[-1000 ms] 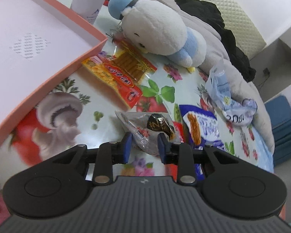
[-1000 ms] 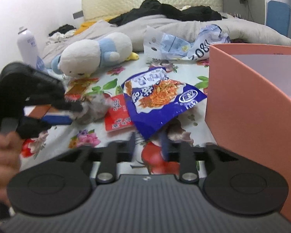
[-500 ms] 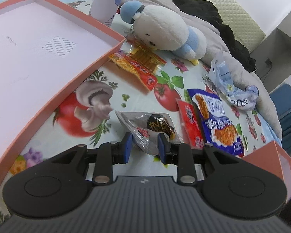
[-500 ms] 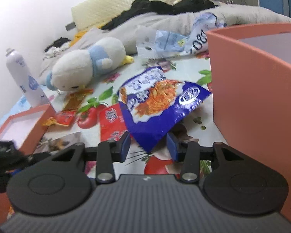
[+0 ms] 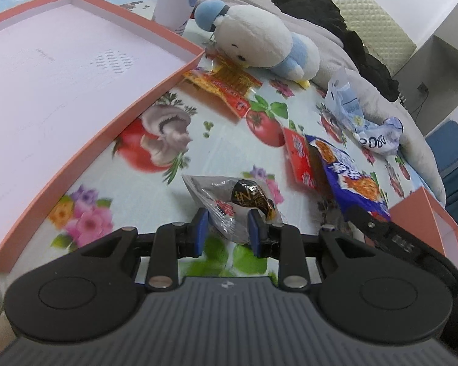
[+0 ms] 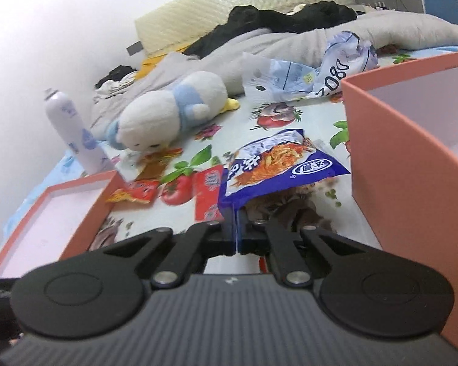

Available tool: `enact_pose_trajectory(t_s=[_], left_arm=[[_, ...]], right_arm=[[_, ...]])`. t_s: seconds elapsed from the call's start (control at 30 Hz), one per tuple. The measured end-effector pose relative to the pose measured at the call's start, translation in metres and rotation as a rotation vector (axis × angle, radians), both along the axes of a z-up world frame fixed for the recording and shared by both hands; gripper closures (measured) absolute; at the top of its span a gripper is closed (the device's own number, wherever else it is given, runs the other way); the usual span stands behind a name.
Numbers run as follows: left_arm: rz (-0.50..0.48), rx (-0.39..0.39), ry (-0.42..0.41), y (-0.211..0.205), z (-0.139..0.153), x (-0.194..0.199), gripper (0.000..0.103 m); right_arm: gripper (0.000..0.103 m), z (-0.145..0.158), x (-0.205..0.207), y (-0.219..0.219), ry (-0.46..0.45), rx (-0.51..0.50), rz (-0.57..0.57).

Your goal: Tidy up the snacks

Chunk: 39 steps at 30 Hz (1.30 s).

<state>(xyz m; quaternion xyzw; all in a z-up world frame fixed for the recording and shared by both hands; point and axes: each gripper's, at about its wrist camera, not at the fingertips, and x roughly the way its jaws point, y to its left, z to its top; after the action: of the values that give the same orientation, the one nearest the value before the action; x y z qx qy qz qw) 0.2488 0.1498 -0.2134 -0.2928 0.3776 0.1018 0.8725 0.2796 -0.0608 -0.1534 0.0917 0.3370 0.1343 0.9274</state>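
My left gripper (image 5: 228, 227) is shut on a clear snack packet with a dark brown piece inside (image 5: 235, 202), held above the floral cloth. My right gripper (image 6: 235, 224) is shut on the near corner of a blue snack bag (image 6: 278, 164), which also shows in the left wrist view (image 5: 351, 180). A red sachet (image 6: 209, 195) lies beside the blue bag. Orange-red snack packets (image 5: 226, 87) lie by the plush toy. A shallow pink box lid (image 5: 85, 103) is at the left, and a taller pink box (image 6: 412, 152) stands at the right.
A white and blue plush toy (image 5: 259, 42) lies at the back of the cloth. A white spray can (image 6: 73, 131) stands behind the lid. A crumpled blue and white plastic bag (image 6: 314, 73) and grey bedding (image 6: 351, 36) lie behind.
My right gripper has closed on the corner of the blue bag. My left gripper has carried the clear packet back, away from the plush toy, so more of the lid and cloth shows.
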Motion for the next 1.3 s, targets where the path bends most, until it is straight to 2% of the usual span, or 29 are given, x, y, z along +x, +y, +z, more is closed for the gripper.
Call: enact_pose_trajectory(t_s=[0.17,0.3,0.47,0.67,0.87,0.9,0.97,1.03,1.1,1.2,1.23,1.3], left_arm=[[-0.002,0.004,0.019,0.002,0.005,-0.026,0.071],[-0.012,0.002,0.037,0.001,0.009,-0.047,0.071],[-0.043,0.003,0.057,-0.005,0.016,-0.074,0.071],[-0.044,-0.011,0.083,-0.008,0.021,-0.1,0.07],[-0.056,-0.022,0.107,-0.011,0.023,-0.107,0.07],[-0.058,-0.025,0.105,-0.011,0.024,-0.107,0.07],[-0.064,-0.021,0.1,-0.013,0.029,-0.109,0.066],[-0.065,-0.015,0.101,-0.014,0.033,-0.11,0.039],[-0.064,-0.004,0.089,-0.014,0.037,-0.111,0.029],[-0.073,-0.004,0.086,-0.014,0.038,-0.106,0.021],[-0.078,0.001,0.087,-0.015,0.038,-0.103,0.021],[-0.084,0.023,0.092,-0.017,0.036,-0.098,0.021]], right_arm=[[0.1,0.018,-0.037,-0.01,0.013,-0.001,0.038],[0.1,0.03,-0.064,-0.017,0.057,-0.006,0.071],[0.1,0.038,-0.099,-0.025,0.175,-0.037,0.115],[0.099,0.042,-0.123,-0.04,0.344,-0.014,0.158],[0.095,0.046,-0.131,-0.041,0.407,-0.039,0.218],[0.093,0.047,-0.131,-0.04,0.411,-0.05,0.234],[0.073,0.048,-0.135,-0.04,0.432,-0.059,0.267],[0.04,0.054,-0.142,-0.042,0.416,-0.041,0.282],[0.033,0.062,-0.147,-0.043,0.39,-0.059,0.295],[0.032,0.07,-0.149,-0.041,0.336,-0.071,0.307],[0.027,0.07,-0.148,-0.04,0.316,-0.087,0.301],[0.025,0.066,-0.142,-0.035,0.286,-0.123,0.291]])
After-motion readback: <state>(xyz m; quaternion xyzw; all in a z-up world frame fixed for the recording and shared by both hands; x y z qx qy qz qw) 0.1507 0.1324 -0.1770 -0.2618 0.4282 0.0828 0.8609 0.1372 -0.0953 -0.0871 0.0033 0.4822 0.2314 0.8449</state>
